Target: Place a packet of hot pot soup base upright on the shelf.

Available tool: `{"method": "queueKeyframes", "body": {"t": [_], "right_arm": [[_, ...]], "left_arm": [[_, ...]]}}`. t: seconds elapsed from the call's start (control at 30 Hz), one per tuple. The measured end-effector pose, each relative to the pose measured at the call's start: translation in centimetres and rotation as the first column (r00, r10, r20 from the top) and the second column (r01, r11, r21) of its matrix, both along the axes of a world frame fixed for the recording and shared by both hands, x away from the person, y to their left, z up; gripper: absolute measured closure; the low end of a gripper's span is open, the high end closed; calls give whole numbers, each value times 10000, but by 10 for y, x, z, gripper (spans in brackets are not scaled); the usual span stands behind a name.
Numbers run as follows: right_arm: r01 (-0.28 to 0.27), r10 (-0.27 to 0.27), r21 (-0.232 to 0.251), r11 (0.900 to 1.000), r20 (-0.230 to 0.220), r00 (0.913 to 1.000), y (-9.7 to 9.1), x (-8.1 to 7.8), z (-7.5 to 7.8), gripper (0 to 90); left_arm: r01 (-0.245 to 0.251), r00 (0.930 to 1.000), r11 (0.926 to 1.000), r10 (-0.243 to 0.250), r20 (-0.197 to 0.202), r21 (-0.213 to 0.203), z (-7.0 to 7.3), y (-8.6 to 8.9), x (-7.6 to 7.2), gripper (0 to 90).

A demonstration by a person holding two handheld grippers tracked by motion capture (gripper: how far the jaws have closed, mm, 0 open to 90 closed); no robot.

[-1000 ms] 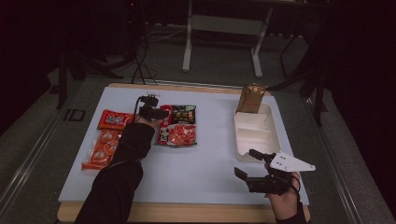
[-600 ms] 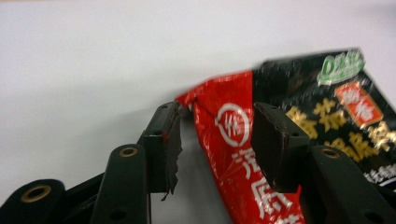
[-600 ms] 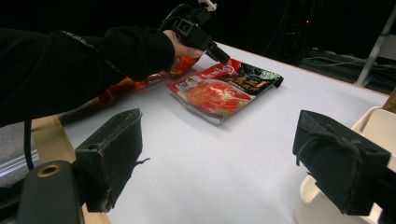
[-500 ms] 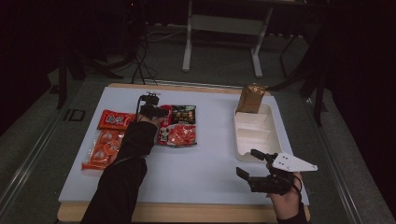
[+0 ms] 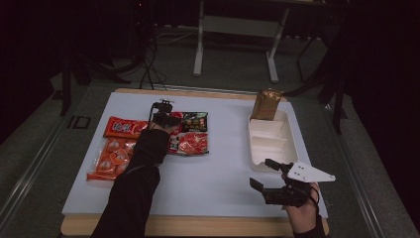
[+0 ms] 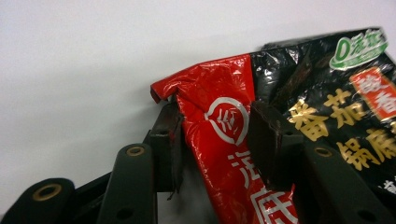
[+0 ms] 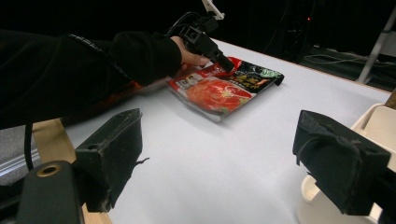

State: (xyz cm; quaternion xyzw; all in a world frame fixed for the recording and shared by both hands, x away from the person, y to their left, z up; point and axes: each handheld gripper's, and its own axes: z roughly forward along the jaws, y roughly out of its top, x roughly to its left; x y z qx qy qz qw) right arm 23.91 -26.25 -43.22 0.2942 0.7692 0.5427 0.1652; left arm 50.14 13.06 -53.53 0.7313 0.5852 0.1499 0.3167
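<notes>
White tabletop [image 5: 223, 173] on a wood board, room around it pitch dark. Left gripper [image 6: 212, 135] has just been closing, pinching the corner of the glossy red-and-black foil soup-base packet [image 6: 224, 140] mid-table. Right gripper [image 7: 219, 154] hangs wide open, holding nothing. The packet's lower edge is cut off.

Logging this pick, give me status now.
Left gripper jaws just closing on red-and-black sauce packet corner. Right gripper open, idle by white tray. Nothing blocking.

Dark room, grey floor [image 5: 44, 163], white-legged stand [image 5: 236, 29]
</notes>
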Motion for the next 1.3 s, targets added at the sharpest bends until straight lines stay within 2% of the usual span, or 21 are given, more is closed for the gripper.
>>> {"method": "queueKeyframes", "body": {"t": [0.03, 0.07, 0.1, 0.13, 0.17, 0.23, 0.27, 0.33, 0.37, 0.5, 0.53, 0.6, 0.67, 0.73, 0.87, 0.93, 1.07, 1.3], "right_arm": [[0, 0, 0, 10000, 0, 10000, 0, 0, 0, 154], [-7, 7, 2, 10000, -9, 10000, 0, 0, 0, 154], [-15, 15, -24, 10000, -35, 10000, 1, 1, 0, 154], [-15, 15, -24, 10000, -35, 10000, 1, 1, 0, 154], [-26, 26, -34, 10000, -29, 10000, 1, 1, 0, 154], [-58, 58, -48, 10000, 3, 10000, 1, 0, 0, 154], [-42, 42, -50, 10000, 2, 10000, 1, 0, 0, 154], [-6, 6, 11, 10000, -9, 10000, 0, 1, 0, 154], [9, -9, 33, 10000, -13, 10000, 0, 1, 0, 154], [12, -12, 45, 10000, 9, 10000, -1, 1, 0, 154], [14, -14, 37, 10000, 26, 10000, -1, 1, 1, 154], [6, -6, 44, 10000, 32, 10000, 0, 1, 1, 154], [3, -4, 52, 10000, 26, 10000, 0, 1, 1, 154], [7, -8, 47, 10000, 55, 10000, 1, 0, 1, 154], [33, -33, 38, 10000, 100, 9999, 2, 0, 2, 154], [51, -51, 53, 10000, 113, 9999, 1, 0, 2, 154], [73, -74, 76, 9999, 88, 9999, 1, 0, 2, 154], [110, -111, 97, 9999, 93, 9999, 1, 1, 4, 154]], "left_arm": [[-64, 9999, 10000, 64, -102, 30, 1, -2, 0, 587], [-238, 9996, 9996, 240, -164, 126, 2, -2, 1, 629], [-276, 9995, 9993, 280, -155, 235, 3, -1, 1, 786], [-244, 9995, 9997, 244, -219, 1, 3, 0, 1, 786], [-225, 9994, 9997, 223, -275, -88, 3, 0, 2, 826], [-71, 9997, 10000, 71, -250, 6, 4, -1, 2, 859], [-180, 9994, 9998, 178, -283, -55, 5, -2, 1, 867], [-229, 9996, 9996, 232, -138, 155, 7, -5, -1, 880], [-315, 9995, 9994, 316, -72, 134, 8, -5, -2, 882], [-211, 9994, 9998, 212, 289, -59, 17, -5, -7, 884], [-218, 9990, 9994, 228, 389, -262, 20, -4, -8, 884], [-198, 9981, 9995, 212, 575, -250, 25, -5, -11, 886], [-198, 9981, 9995, 212, 575, -250, 25, -5, -11, 886], [-134, 9954, 9991, 171, 940, -405, 33, -7, -16, 888], [-87, 9933, 9989, 139, 1147, -459, 40, -7, -21, 889], [-7, 9906, 9978, 98, 1366, -664, 46, -7, -25, 889], [363, 9848, 9971, -244, 1720, -662, 59, -11, -34, 890], [929, 9663, 9895, -627, 2495, -1110, 76, -17, -50, 891]]}}
